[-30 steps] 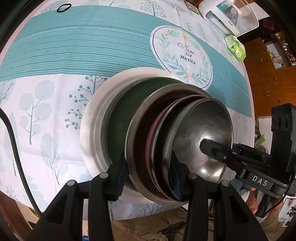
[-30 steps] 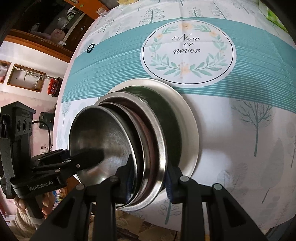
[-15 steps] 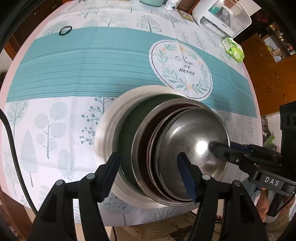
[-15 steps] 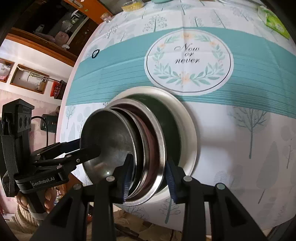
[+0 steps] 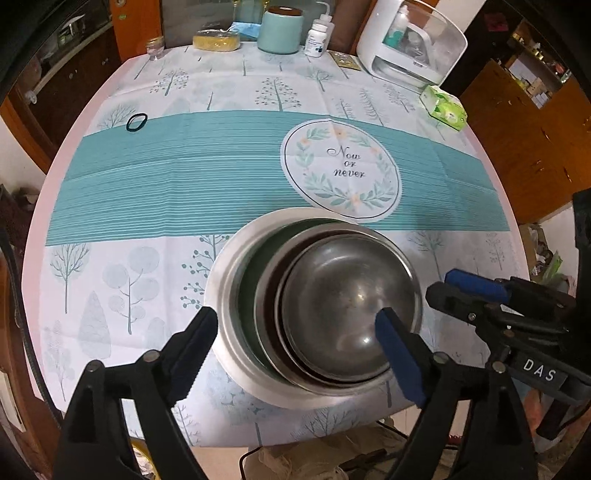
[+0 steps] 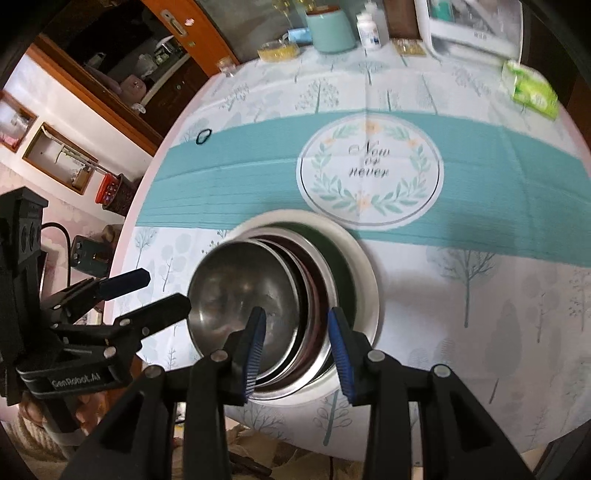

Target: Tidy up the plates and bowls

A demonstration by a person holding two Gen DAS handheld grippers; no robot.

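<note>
**Nested dishes on the table, both grippers clear of them**

A round table (image 5: pixel 92 155) fills both views, covered by a tablecloth (image 5: pixel 184 177) with a teal striped band, pale printed trees and a wreath medallion reading "Now or never" (image 5: pixel 341 168). Near the table's front edge sits the stack: a wide white plate (image 5: pixel 225 291) at the bottom, a dark green dish (image 5: pixel 245 295) inside it, a steel plate (image 5: pixel 267 295) with a dark reddish one showing just under the top piece, and a steel bowl (image 5: pixel 343 295) on top, sitting off-centre toward the right side of the stack in the left wrist view.

At the far edge stand a white appliance with a clear cover (image 5: pixel 410 44), a teal canister (image 5: pixel 279 31), a white bottle (image 5: pixel 317 38), a yellow sponge (image 5: pixel 216 38) and a small glass jar (image 5: pixel 155 48). A green tissue pack (image 5: pixel 445 109) lies toward the right, and a black hair tie (image 5: pixel 136 122) lies on the teal band at the left.

The left gripper (image 5: pixel 295 347) hangs above the stack's near side, its jaws opening wide with nothing pressed between the pads. The right gripper (image 6: pixel 295 347) is above the stack's near rim, jaws apart at a moderate gap, gripping nothing.
</note>
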